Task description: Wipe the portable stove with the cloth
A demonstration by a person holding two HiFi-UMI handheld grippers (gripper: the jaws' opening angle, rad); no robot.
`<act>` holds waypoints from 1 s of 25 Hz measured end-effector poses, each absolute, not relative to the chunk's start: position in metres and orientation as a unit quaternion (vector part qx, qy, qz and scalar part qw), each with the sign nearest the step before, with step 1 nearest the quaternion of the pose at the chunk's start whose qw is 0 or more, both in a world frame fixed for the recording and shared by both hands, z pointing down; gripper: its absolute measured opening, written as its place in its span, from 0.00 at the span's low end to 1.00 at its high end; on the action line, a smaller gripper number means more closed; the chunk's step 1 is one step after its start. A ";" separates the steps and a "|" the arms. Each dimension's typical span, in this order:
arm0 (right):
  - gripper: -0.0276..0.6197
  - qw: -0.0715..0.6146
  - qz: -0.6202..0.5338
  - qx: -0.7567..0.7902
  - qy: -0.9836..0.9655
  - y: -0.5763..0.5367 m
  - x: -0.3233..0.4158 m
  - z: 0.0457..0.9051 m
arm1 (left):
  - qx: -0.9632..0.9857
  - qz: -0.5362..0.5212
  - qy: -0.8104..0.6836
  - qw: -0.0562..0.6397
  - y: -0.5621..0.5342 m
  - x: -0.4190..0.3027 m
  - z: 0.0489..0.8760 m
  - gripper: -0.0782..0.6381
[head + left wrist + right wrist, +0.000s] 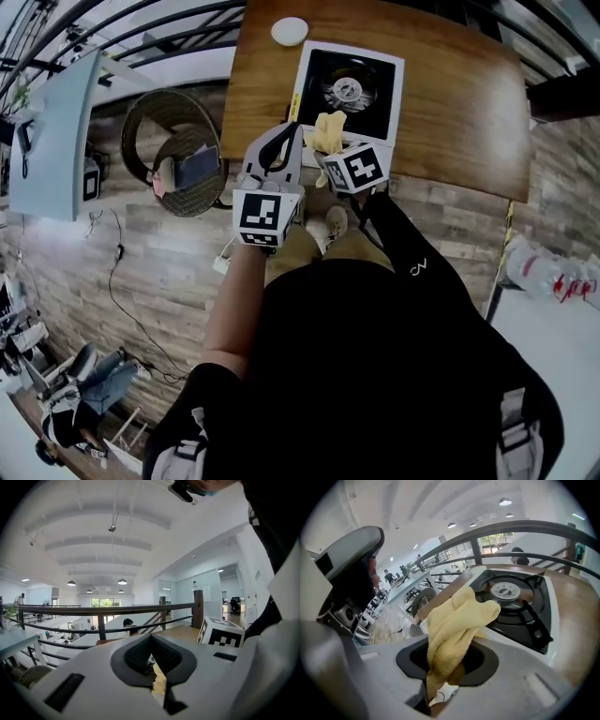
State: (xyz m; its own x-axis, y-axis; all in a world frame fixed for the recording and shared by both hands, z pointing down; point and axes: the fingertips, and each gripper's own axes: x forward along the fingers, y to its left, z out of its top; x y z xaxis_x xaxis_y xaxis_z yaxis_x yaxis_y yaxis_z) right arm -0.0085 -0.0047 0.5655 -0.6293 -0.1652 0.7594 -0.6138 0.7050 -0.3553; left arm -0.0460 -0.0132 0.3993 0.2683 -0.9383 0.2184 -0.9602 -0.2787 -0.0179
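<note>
The portable stove (349,86) is white with a black top and a round burner (505,590). It sits on the wooden table (450,103). My right gripper (330,155) is shut on the yellow cloth (328,131), held just in front of the stove's near edge. In the right gripper view the cloth (454,620) bunches up out of the jaws, with the stove (525,616) right behind it. My left gripper (289,141) hangs beside the right one at the stove's near left corner. Its jaws are closed on nothing. A strip of cloth (159,680) shows behind its jaws.
A small white round dish (289,30) lies on the table beyond the stove. A wicker chair (176,164) stands left of the table on the wood floor. A metal railing (108,611) runs behind the table. A white counter (553,337) is at lower right.
</note>
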 end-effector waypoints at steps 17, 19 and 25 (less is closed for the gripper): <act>0.23 0.350 0.344 0.331 -0.806 -0.008 0.120 0.570 | 0.876 0.077 -0.473 0.047 -0.053 0.059 0.391 0.12; 0.23 0.355 0.337 0.328 -0.808 -0.009 0.120 0.570 | 0.875 0.081 -0.474 0.047 -0.057 0.056 0.394 0.12; 0.23 0.358 0.331 0.325 -0.810 -0.012 0.119 0.569 | 0.875 0.085 -0.474 0.057 -0.063 0.045 0.401 0.12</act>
State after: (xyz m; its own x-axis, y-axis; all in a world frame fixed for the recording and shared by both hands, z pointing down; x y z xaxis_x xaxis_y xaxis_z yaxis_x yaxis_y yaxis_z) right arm 0.1188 -0.0115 0.5691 -0.5315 -0.2895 0.7960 -0.7644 0.5689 -0.3034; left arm 0.0448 -0.0632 0.4014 0.5368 -0.8188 0.2033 -0.8383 -0.5449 0.0186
